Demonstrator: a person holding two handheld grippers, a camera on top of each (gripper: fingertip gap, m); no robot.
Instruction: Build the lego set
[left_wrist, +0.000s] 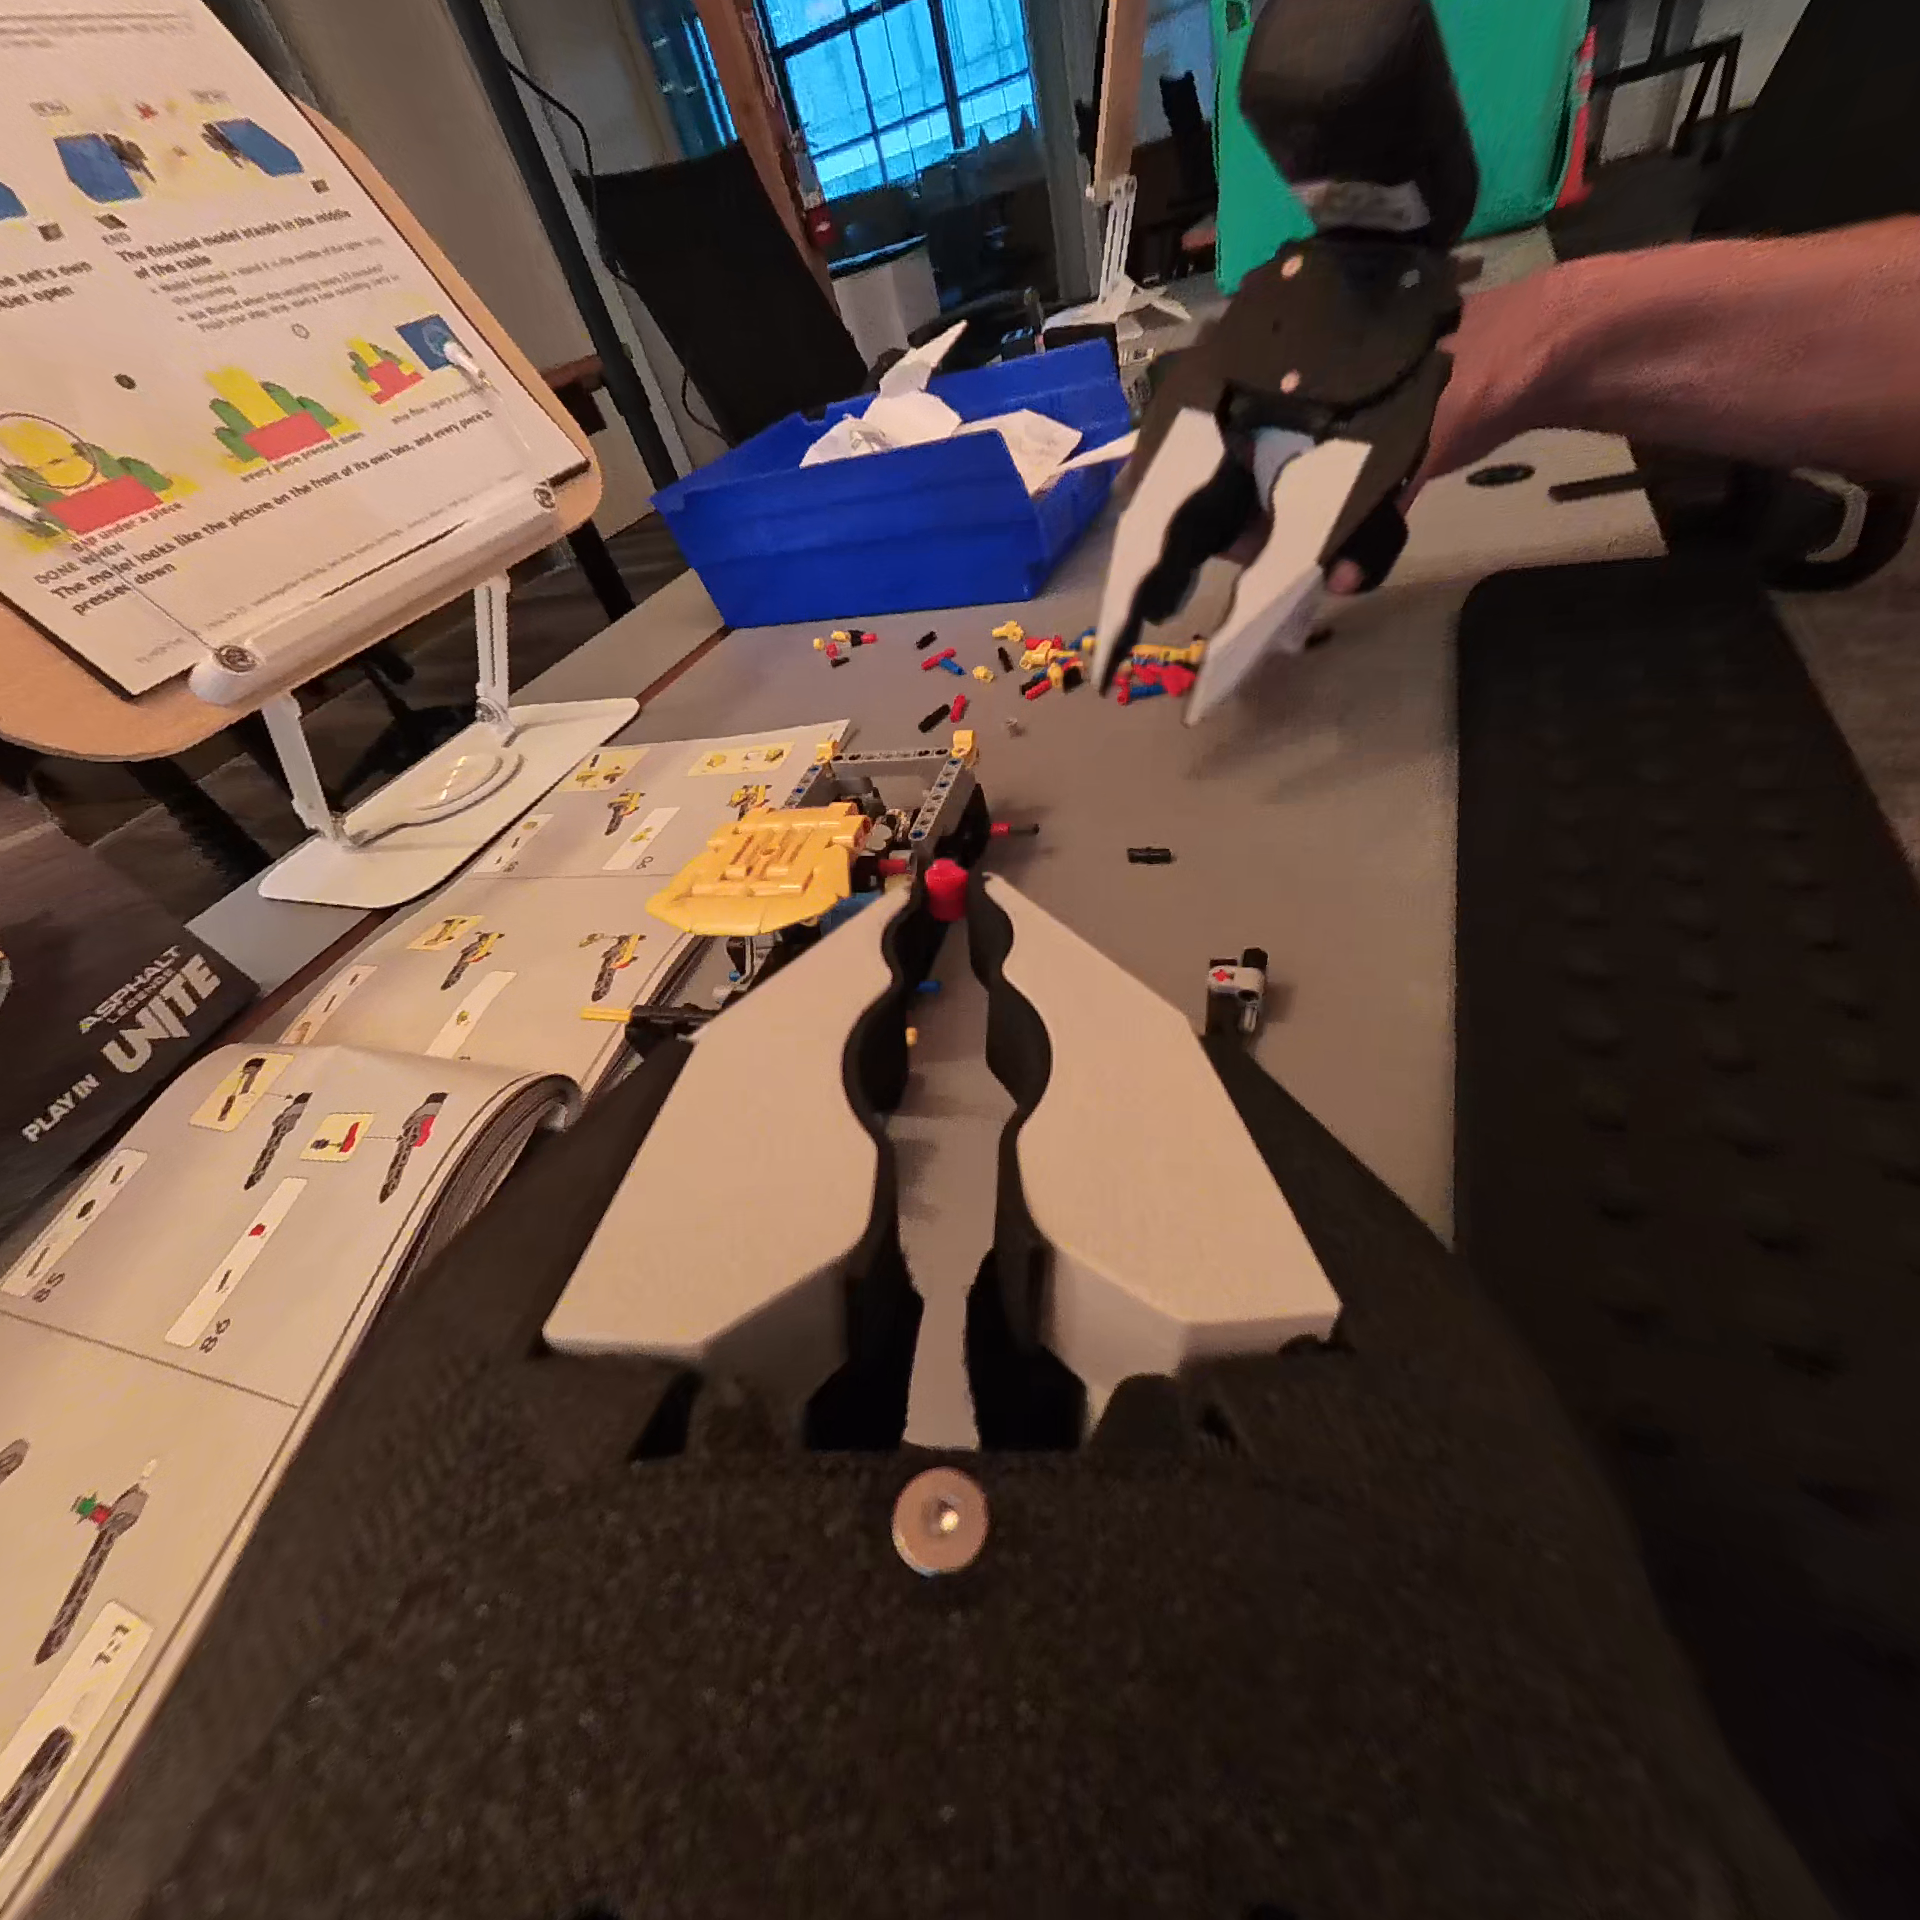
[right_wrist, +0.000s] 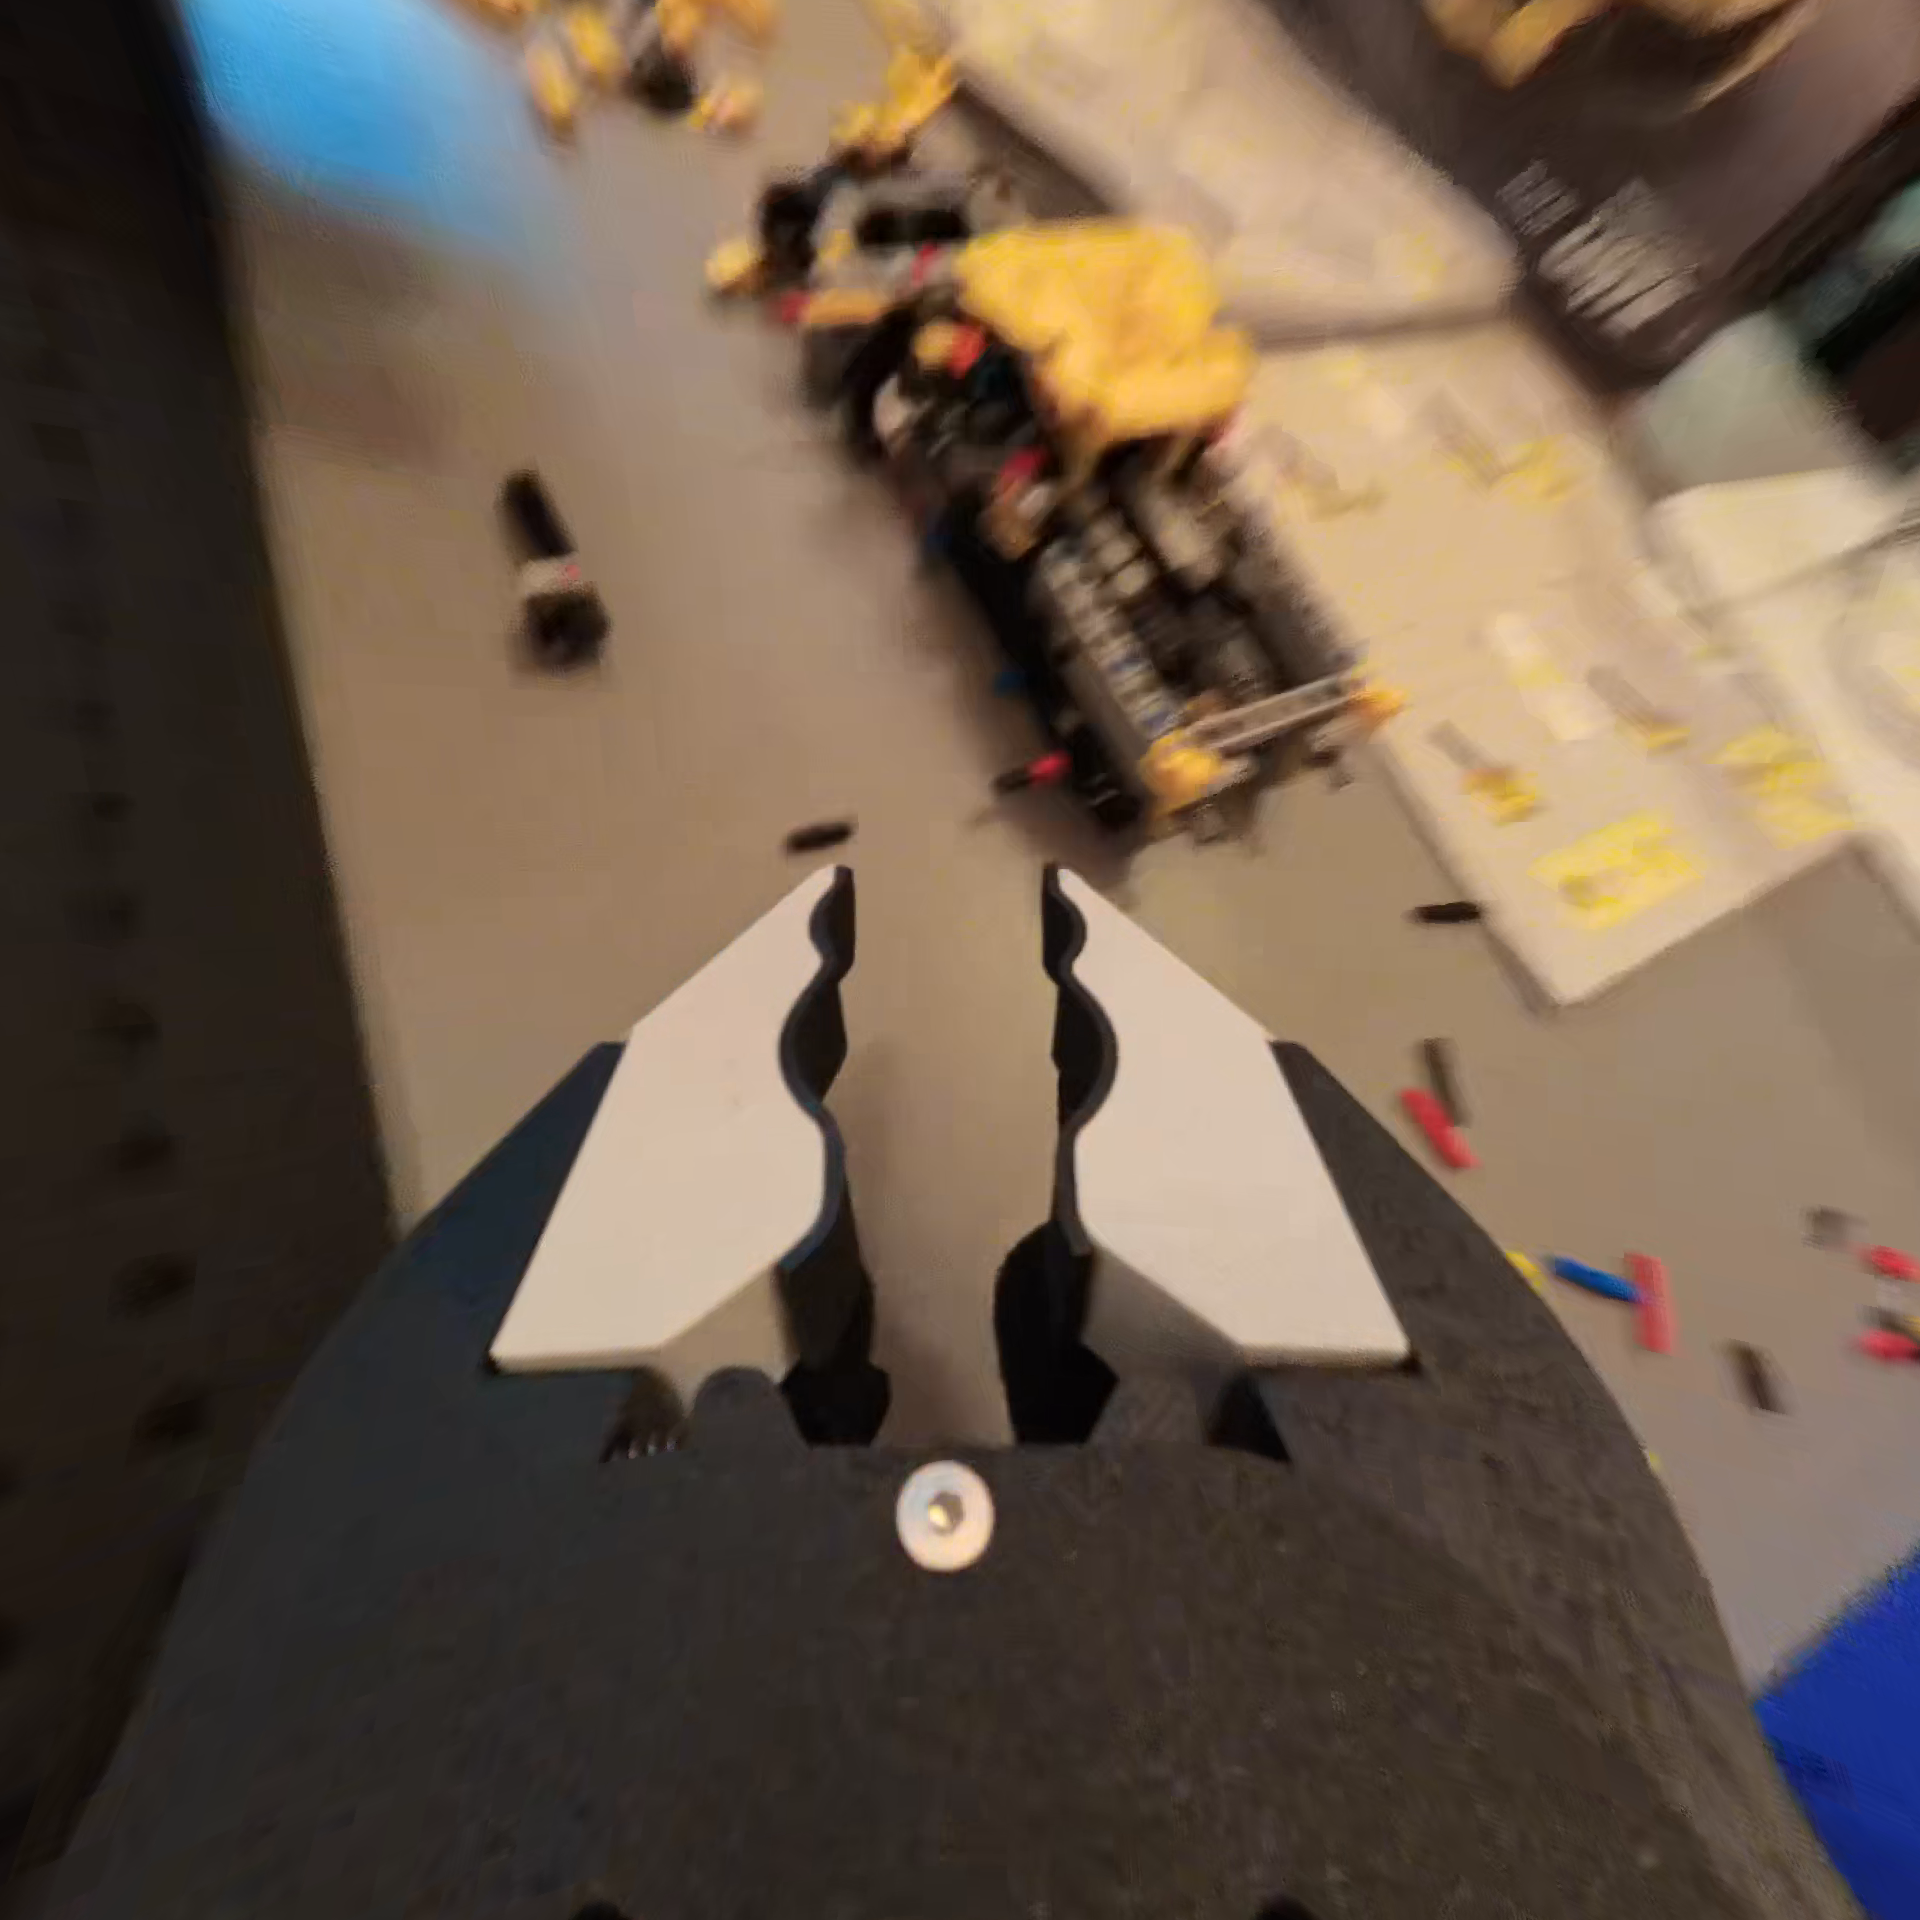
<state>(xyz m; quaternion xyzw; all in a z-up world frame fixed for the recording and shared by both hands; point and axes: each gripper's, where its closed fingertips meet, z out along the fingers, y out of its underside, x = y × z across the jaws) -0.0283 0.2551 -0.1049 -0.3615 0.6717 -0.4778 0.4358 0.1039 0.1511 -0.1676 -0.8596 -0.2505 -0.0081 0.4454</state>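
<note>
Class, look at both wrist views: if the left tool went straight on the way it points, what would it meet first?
Most likely the small red piece at the tips of the left tool, on the near end of the partly built model. Depth is unclear; it may already touch.

Left gripper (left_wrist: 945, 896) pinching red piece (left_wrist: 943, 890) — beside yellow lego model (left_wrist: 769, 868), right gripper (left_wrist: 1148, 681) spread over loose pieces (left_wrist: 1049, 665)
</note>
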